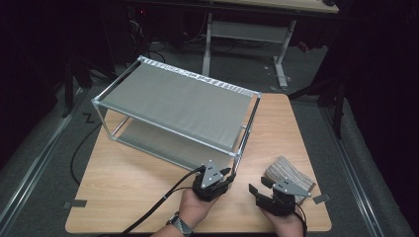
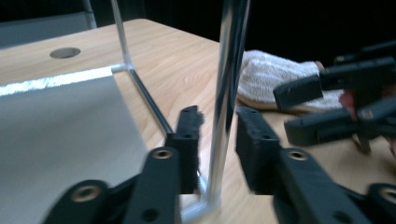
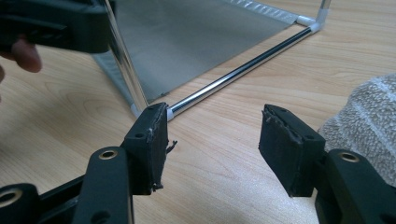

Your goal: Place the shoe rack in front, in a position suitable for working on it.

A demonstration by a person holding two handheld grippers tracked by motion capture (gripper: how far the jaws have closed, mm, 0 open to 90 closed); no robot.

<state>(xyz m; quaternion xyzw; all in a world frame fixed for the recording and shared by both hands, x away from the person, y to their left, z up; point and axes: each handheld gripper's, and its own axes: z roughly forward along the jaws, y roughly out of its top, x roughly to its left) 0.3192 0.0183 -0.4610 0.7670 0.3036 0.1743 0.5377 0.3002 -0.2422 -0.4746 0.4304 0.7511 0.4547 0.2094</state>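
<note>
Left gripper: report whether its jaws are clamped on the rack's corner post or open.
Open. The left gripper straddles the rack's upright post, but gaps show between both pads and the metal.

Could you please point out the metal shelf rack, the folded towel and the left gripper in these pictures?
metal shelf rack (image 1: 173,98): high view, on its grey top shelf.
folded towel (image 1: 288,170): high view, on its striped upper face.
left gripper (image 2: 218,140): left gripper view, between its fingertips, at the rack's upright post.

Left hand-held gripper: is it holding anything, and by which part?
Nothing gripped: the left hand-held gripper straddles the rack's upright corner post, its pads clear of it.
</note>
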